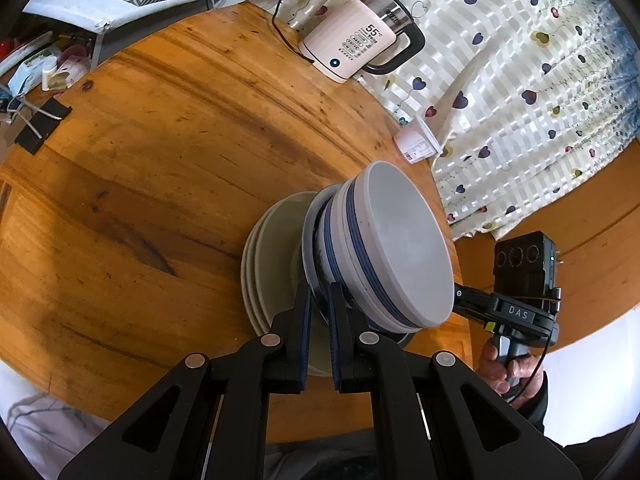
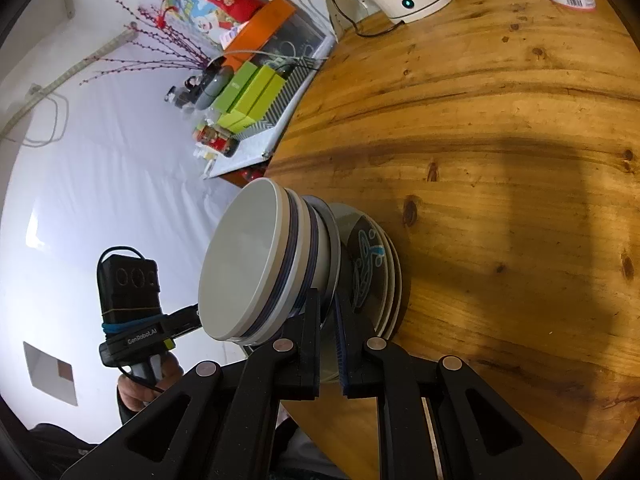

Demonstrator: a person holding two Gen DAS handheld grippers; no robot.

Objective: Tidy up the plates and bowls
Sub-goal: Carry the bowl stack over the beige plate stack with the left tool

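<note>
A stack of grey bowls with blue bands sits nested on a grey plate, over a pile of plates on the round wooden table. My left gripper is shut on the rim of the grey plate under the bowls. In the right wrist view my right gripper is shut on the same plate rim from the other side, with the bowl stack on its left and a dark patterned plate in the pile below. The plate and bowls look held slightly above the pile.
A white electric kettle with its cord stands at the far table edge, next to a small white cup. A heart-patterned cloth hangs beyond the table. A cluttered shelf with boxes stands off the table's edge.
</note>
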